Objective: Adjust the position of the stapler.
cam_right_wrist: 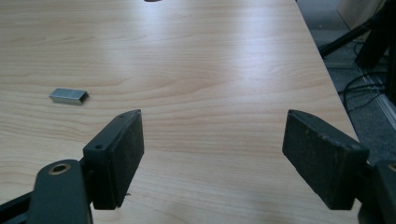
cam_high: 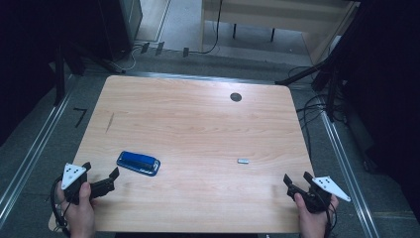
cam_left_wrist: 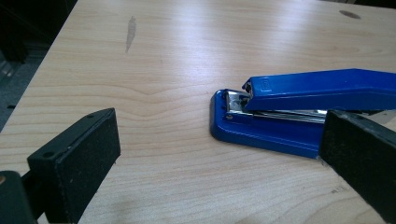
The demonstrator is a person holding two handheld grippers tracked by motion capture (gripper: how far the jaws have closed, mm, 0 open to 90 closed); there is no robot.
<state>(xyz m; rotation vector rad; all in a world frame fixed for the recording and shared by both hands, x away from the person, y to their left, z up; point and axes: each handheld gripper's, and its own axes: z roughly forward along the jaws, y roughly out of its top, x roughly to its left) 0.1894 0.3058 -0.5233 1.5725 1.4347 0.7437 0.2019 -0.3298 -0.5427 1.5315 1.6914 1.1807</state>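
A blue stapler (cam_high: pixel 138 163) lies flat on the wooden table (cam_high: pixel 198 124), toward the front left. My left gripper (cam_high: pixel 101 174) rests at the front left corner, just short of the stapler, jaws wide open and empty. In the left gripper view the stapler (cam_left_wrist: pixel 299 107) lies ahead between the jaw tips, its mouth end facing me, and my left gripper (cam_left_wrist: pixel 219 154) holds nothing. A small metal strip of staples (cam_high: pixel 242 160) lies right of centre. My right gripper (cam_high: pixel 297 178) hovers open at the front right corner. The staples (cam_right_wrist: pixel 69 96) sit ahead to the left of my right gripper (cam_right_wrist: pixel 212 149).
A dark round grommet (cam_high: pixel 236 96) sits near the table's far edge. A dark streak (cam_high: pixel 109 122) marks the wood at the left. Cables (cam_high: pixel 317 109) and stand legs crowd the floor to the right, and a pale desk (cam_high: pixel 277 20) stands beyond.
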